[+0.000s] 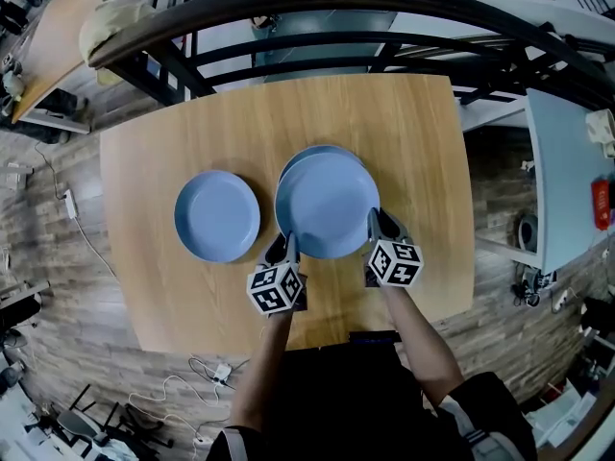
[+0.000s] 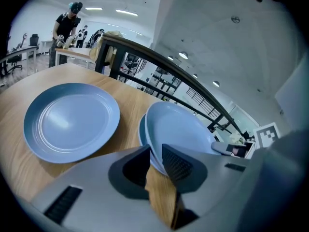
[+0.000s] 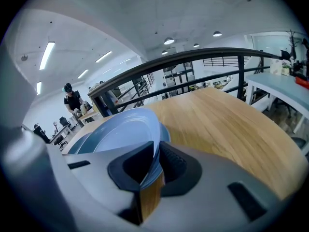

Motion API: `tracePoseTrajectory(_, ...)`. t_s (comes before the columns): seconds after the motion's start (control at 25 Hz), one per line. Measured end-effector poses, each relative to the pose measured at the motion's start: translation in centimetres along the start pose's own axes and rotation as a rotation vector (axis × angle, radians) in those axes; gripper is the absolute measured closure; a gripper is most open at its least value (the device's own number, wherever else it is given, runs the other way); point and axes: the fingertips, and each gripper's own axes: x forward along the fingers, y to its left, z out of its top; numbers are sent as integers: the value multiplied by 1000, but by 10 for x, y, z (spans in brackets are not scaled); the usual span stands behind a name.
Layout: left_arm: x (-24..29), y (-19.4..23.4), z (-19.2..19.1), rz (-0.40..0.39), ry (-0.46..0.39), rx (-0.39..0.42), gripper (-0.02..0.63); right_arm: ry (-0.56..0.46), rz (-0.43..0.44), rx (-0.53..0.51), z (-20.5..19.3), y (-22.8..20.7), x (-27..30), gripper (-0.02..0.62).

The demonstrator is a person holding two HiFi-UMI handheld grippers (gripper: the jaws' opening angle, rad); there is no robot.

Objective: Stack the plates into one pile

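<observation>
On the wooden table (image 1: 404, 123) a lone blue plate (image 1: 216, 215) lies flat at the left. A second blue plate (image 1: 327, 205) is held tilted by its near rim between both grippers. It hangs just over a third plate whose far rim (image 1: 322, 149) peeks out behind it. My left gripper (image 1: 290, 246) is shut on the held plate's near-left rim, my right gripper (image 1: 375, 224) on its near-right rim. The left gripper view shows the lone plate (image 2: 72, 122) and the held plate (image 2: 181, 127) running between the jaws of that gripper (image 2: 155, 161). In the right gripper view the held plate (image 3: 123, 132) sits in the gripper (image 3: 155, 161).
A dark curved railing (image 1: 317, 8) runs behind the table's far edge. Another wooden tabletop (image 1: 53, 41) is at the far left, a pale desk (image 1: 567, 181) at the right. Cables (image 1: 192, 382) lie on the floor near the table's front-left corner. People (image 2: 65, 28) stand far off.
</observation>
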Motion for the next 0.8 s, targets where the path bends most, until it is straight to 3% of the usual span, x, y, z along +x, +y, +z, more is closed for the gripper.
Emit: tracePoseTrajectory(0.8, 34, 9, -2, 41, 69, -12, 515, 62, -10, 3, -4, -13, 36, 538)
